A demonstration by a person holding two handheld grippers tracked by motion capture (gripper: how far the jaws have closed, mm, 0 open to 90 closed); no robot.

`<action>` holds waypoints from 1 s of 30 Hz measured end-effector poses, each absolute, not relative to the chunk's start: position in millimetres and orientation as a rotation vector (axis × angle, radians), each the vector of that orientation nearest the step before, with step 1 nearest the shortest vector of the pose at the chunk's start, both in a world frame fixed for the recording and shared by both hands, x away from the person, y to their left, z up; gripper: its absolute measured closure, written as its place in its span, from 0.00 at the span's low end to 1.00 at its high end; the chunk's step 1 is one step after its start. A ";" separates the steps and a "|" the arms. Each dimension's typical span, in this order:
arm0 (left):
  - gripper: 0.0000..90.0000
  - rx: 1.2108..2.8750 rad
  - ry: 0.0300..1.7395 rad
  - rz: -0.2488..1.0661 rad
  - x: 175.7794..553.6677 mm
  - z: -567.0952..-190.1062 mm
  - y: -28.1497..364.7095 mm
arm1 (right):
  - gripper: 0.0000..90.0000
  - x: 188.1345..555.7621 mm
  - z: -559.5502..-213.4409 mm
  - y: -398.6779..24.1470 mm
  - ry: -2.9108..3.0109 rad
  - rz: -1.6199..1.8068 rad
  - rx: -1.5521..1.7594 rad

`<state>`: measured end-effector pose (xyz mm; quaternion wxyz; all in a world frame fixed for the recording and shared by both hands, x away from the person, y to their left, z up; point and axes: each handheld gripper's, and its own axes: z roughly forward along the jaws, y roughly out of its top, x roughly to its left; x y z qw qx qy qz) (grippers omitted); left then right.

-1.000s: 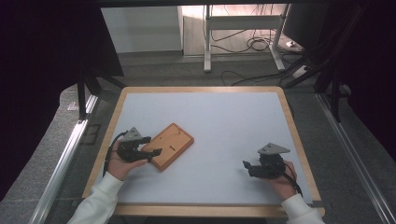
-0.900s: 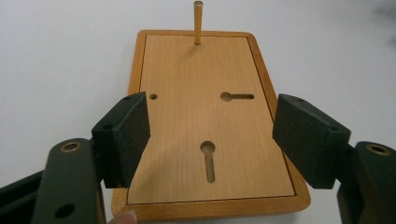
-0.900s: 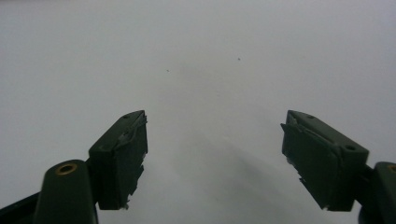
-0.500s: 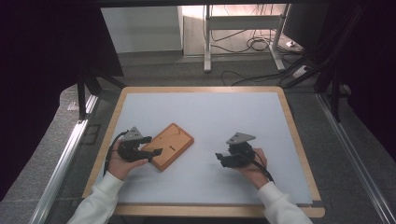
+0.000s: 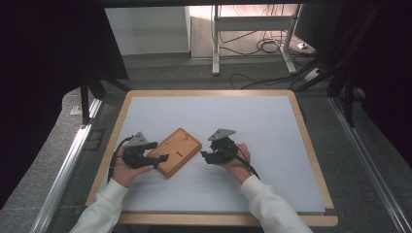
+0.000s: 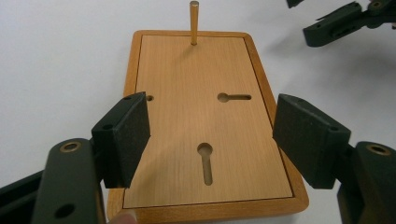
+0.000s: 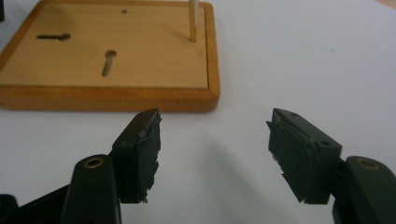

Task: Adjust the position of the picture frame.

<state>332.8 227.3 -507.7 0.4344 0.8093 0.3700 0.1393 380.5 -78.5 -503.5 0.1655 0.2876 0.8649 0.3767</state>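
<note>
Wooden board (image 5: 177, 151) lying flat on the counter (image 5: 272, 121), left of centre; looks stiff, solid, fairly light, smooth on top with a raised rim, so likely a bit slippery; thin upright peg (image 6: 194, 22) at the far end, fragile, best left alone. Left gripper (image 5: 154, 153) spread wide, jaws straddling the near end, pads not pressing. Right gripper (image 5: 204, 156) just beside the board's other side, jaws just been closing yet well apart, nothing between them. Best hold: across the long edges, by the rim.
</note>
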 end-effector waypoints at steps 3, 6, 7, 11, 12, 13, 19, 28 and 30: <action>0.31 2.015 0.921 0.345 332.9 -508.0 227.5 | 0.40 384.4 -500.9 -69.5 2.474 1.072 0.801; 0.31 2.018 0.920 0.347 332.8 -508.4 227.0 | 0.40 389.7 -500.1 -61.4 2.486 1.068 0.796; 0.31 2.019 0.920 0.346 332.8 -508.4 226.9 | 0.40 392.4 -500.4 -58.6 2.488 1.064 0.796; 0.31 2.019 0.920 0.346 332.7 -508.4 226.5 | 0.40 403.0 -502.9 -47.8 2.499 1.088 0.816; 0.31 2.019 0.920 0.345 332.8 -508.5 226.6 | 0.40 404.6 -503.2 -45.4 2.495 1.087 0.813; 0.31 2.019 0.920 0.345 332.8 -508.5 226.6 | 0.40 404.6 -503.2 -45.4 2.495 1.087 0.813; 0.30 2.023 0.920 0.343 332.9 -508.9 226.5 | 0.47 413.4 -507.1 -32.0 2.482 1.105 0.806; 0.31 2.021 0.918 0.346 332.9 -508.8 227.7 | 0.61 427.2 -515.4 -12.3 2.486 1.126 0.823; 0.31 2.021 0.918 0.346 332.9 -508.8 227.7 | 0.63 428.4 -516.1 -10.2 2.487 1.122 0.816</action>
